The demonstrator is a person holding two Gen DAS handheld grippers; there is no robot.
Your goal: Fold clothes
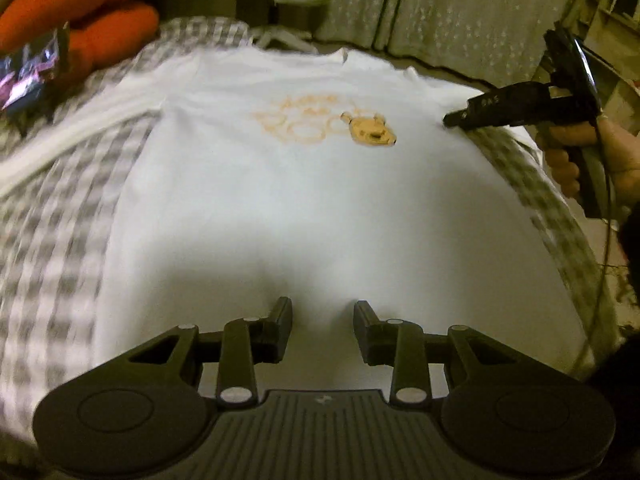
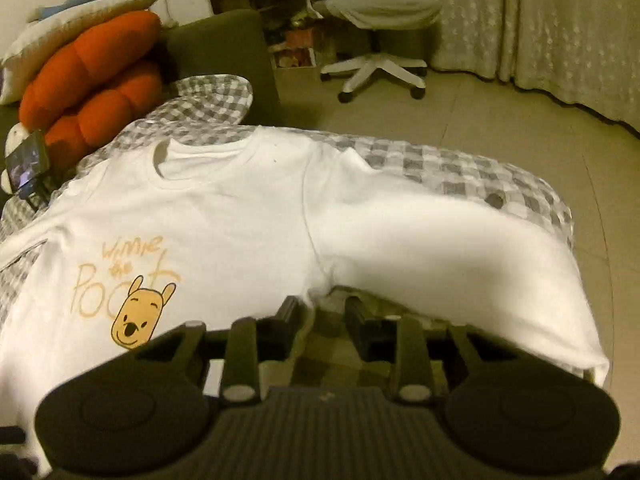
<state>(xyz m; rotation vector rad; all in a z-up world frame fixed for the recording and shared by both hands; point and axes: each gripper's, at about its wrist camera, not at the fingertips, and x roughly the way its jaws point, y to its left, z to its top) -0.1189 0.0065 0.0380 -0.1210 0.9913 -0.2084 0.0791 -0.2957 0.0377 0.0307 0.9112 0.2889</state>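
While both claws gape empty, white sweatshirt point(image 2: 240, 216) flat, face-up, bear print point(image 2: 140, 316), sleeves out.

Shirt point(image 2: 224, 216) flat on checked cover point(image 2: 460, 172); cushions point(image 2: 92, 92) behind-left, office chair point(image 2: 380, 36) on floor beyond.

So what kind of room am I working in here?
Likely a home living room or bedroom: the white shirt lies on a checked cover, orange cushions sit behind, and a swivel chair stands before curtains.
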